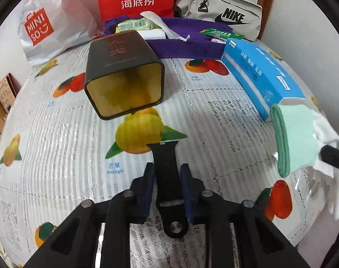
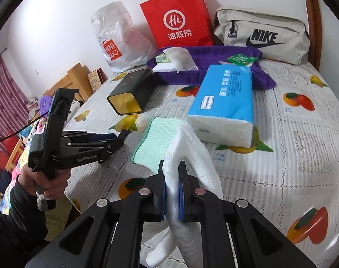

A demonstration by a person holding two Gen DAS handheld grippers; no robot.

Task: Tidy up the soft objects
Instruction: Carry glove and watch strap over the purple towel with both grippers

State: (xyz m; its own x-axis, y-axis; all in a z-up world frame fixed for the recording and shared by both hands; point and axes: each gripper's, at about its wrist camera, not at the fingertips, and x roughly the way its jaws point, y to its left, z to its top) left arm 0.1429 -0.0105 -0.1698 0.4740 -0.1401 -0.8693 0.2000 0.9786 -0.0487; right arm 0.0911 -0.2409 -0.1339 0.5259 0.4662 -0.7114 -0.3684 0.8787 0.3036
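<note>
The right gripper (image 2: pixel 172 189) is clenched on a white knit glove (image 2: pixel 187 156) with a ribbed mint-green cuff, its long axis running from the pads out toward the middle of the table (image 2: pixel 292 151). The left gripper (image 1: pixel 165 192) has a flat black watch strap (image 1: pixel 167 178) between its pads, pointing at the open mouth of a dark rectangular tin (image 1: pixel 124 73) lying on its side. A lace-patterned, fruit-printed plastic cloth covers the table; a blue tissue pack (image 2: pixel 225 102) lies beside the glove, and bags line the far edge against a white wall.
</note>
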